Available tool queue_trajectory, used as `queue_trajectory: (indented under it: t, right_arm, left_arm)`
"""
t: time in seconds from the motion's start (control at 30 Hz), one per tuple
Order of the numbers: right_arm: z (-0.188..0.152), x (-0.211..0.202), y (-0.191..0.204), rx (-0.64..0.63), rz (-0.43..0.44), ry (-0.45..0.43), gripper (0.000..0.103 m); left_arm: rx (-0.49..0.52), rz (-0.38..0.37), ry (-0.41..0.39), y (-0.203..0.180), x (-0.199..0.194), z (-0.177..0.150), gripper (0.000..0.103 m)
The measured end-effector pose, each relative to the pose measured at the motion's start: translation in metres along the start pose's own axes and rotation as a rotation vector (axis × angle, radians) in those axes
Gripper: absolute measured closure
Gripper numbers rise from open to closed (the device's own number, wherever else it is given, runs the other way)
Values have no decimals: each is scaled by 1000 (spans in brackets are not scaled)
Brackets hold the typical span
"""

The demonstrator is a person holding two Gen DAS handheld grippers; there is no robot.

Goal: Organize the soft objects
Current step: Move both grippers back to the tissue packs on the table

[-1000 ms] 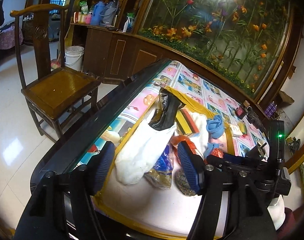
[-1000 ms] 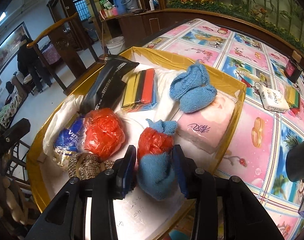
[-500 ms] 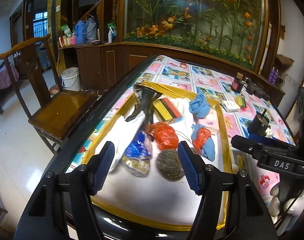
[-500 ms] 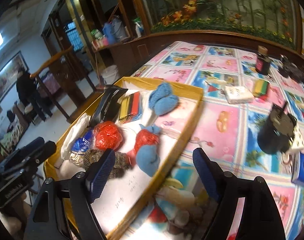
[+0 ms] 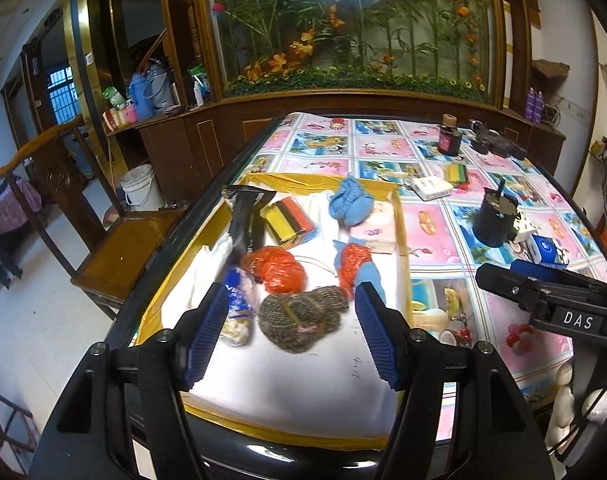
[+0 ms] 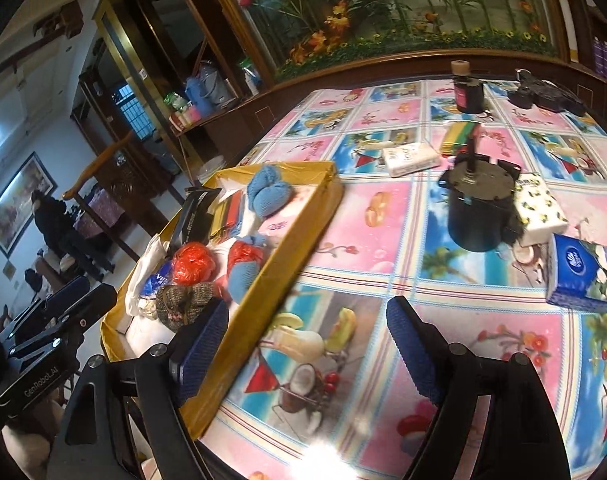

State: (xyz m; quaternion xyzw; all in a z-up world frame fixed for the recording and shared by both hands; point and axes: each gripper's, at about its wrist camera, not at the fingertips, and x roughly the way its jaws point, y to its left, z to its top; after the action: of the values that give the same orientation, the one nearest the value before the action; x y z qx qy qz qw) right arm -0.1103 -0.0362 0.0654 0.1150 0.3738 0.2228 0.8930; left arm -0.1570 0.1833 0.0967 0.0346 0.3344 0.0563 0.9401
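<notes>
I've let go of the blue knit sock (image 6: 243, 276) into the gold tray (image 6: 303, 216); right gripper (image 6: 307, 344) jaws wide and empty, left gripper (image 5: 291, 332) jaws apart, empty too.

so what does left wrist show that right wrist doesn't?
Only left wrist: the wooden chair's seat and the white bucket on the floor.
Only right wrist: a person in dark clothes beside a framed picture.
Both: the gold tray holding soft items, among them the blue knit bundle and the brown knitted piece, plus the black pot on the patterned tablecloth. Each view also catches the other tool.
</notes>
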Motion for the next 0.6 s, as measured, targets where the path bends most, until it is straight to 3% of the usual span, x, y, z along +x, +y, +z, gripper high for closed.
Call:
queue_trajectory:
  t: [0.43,0.6]
  right_arm:
    - [-8,-32,-49,104,-5,-31,20]
    - [-10,-42,-65,127,-8,-40,20]
  left_arm:
    - [87,-16,25,-41,-2,-2,38]
    - [76,-103,68,-47,0,-2,38]
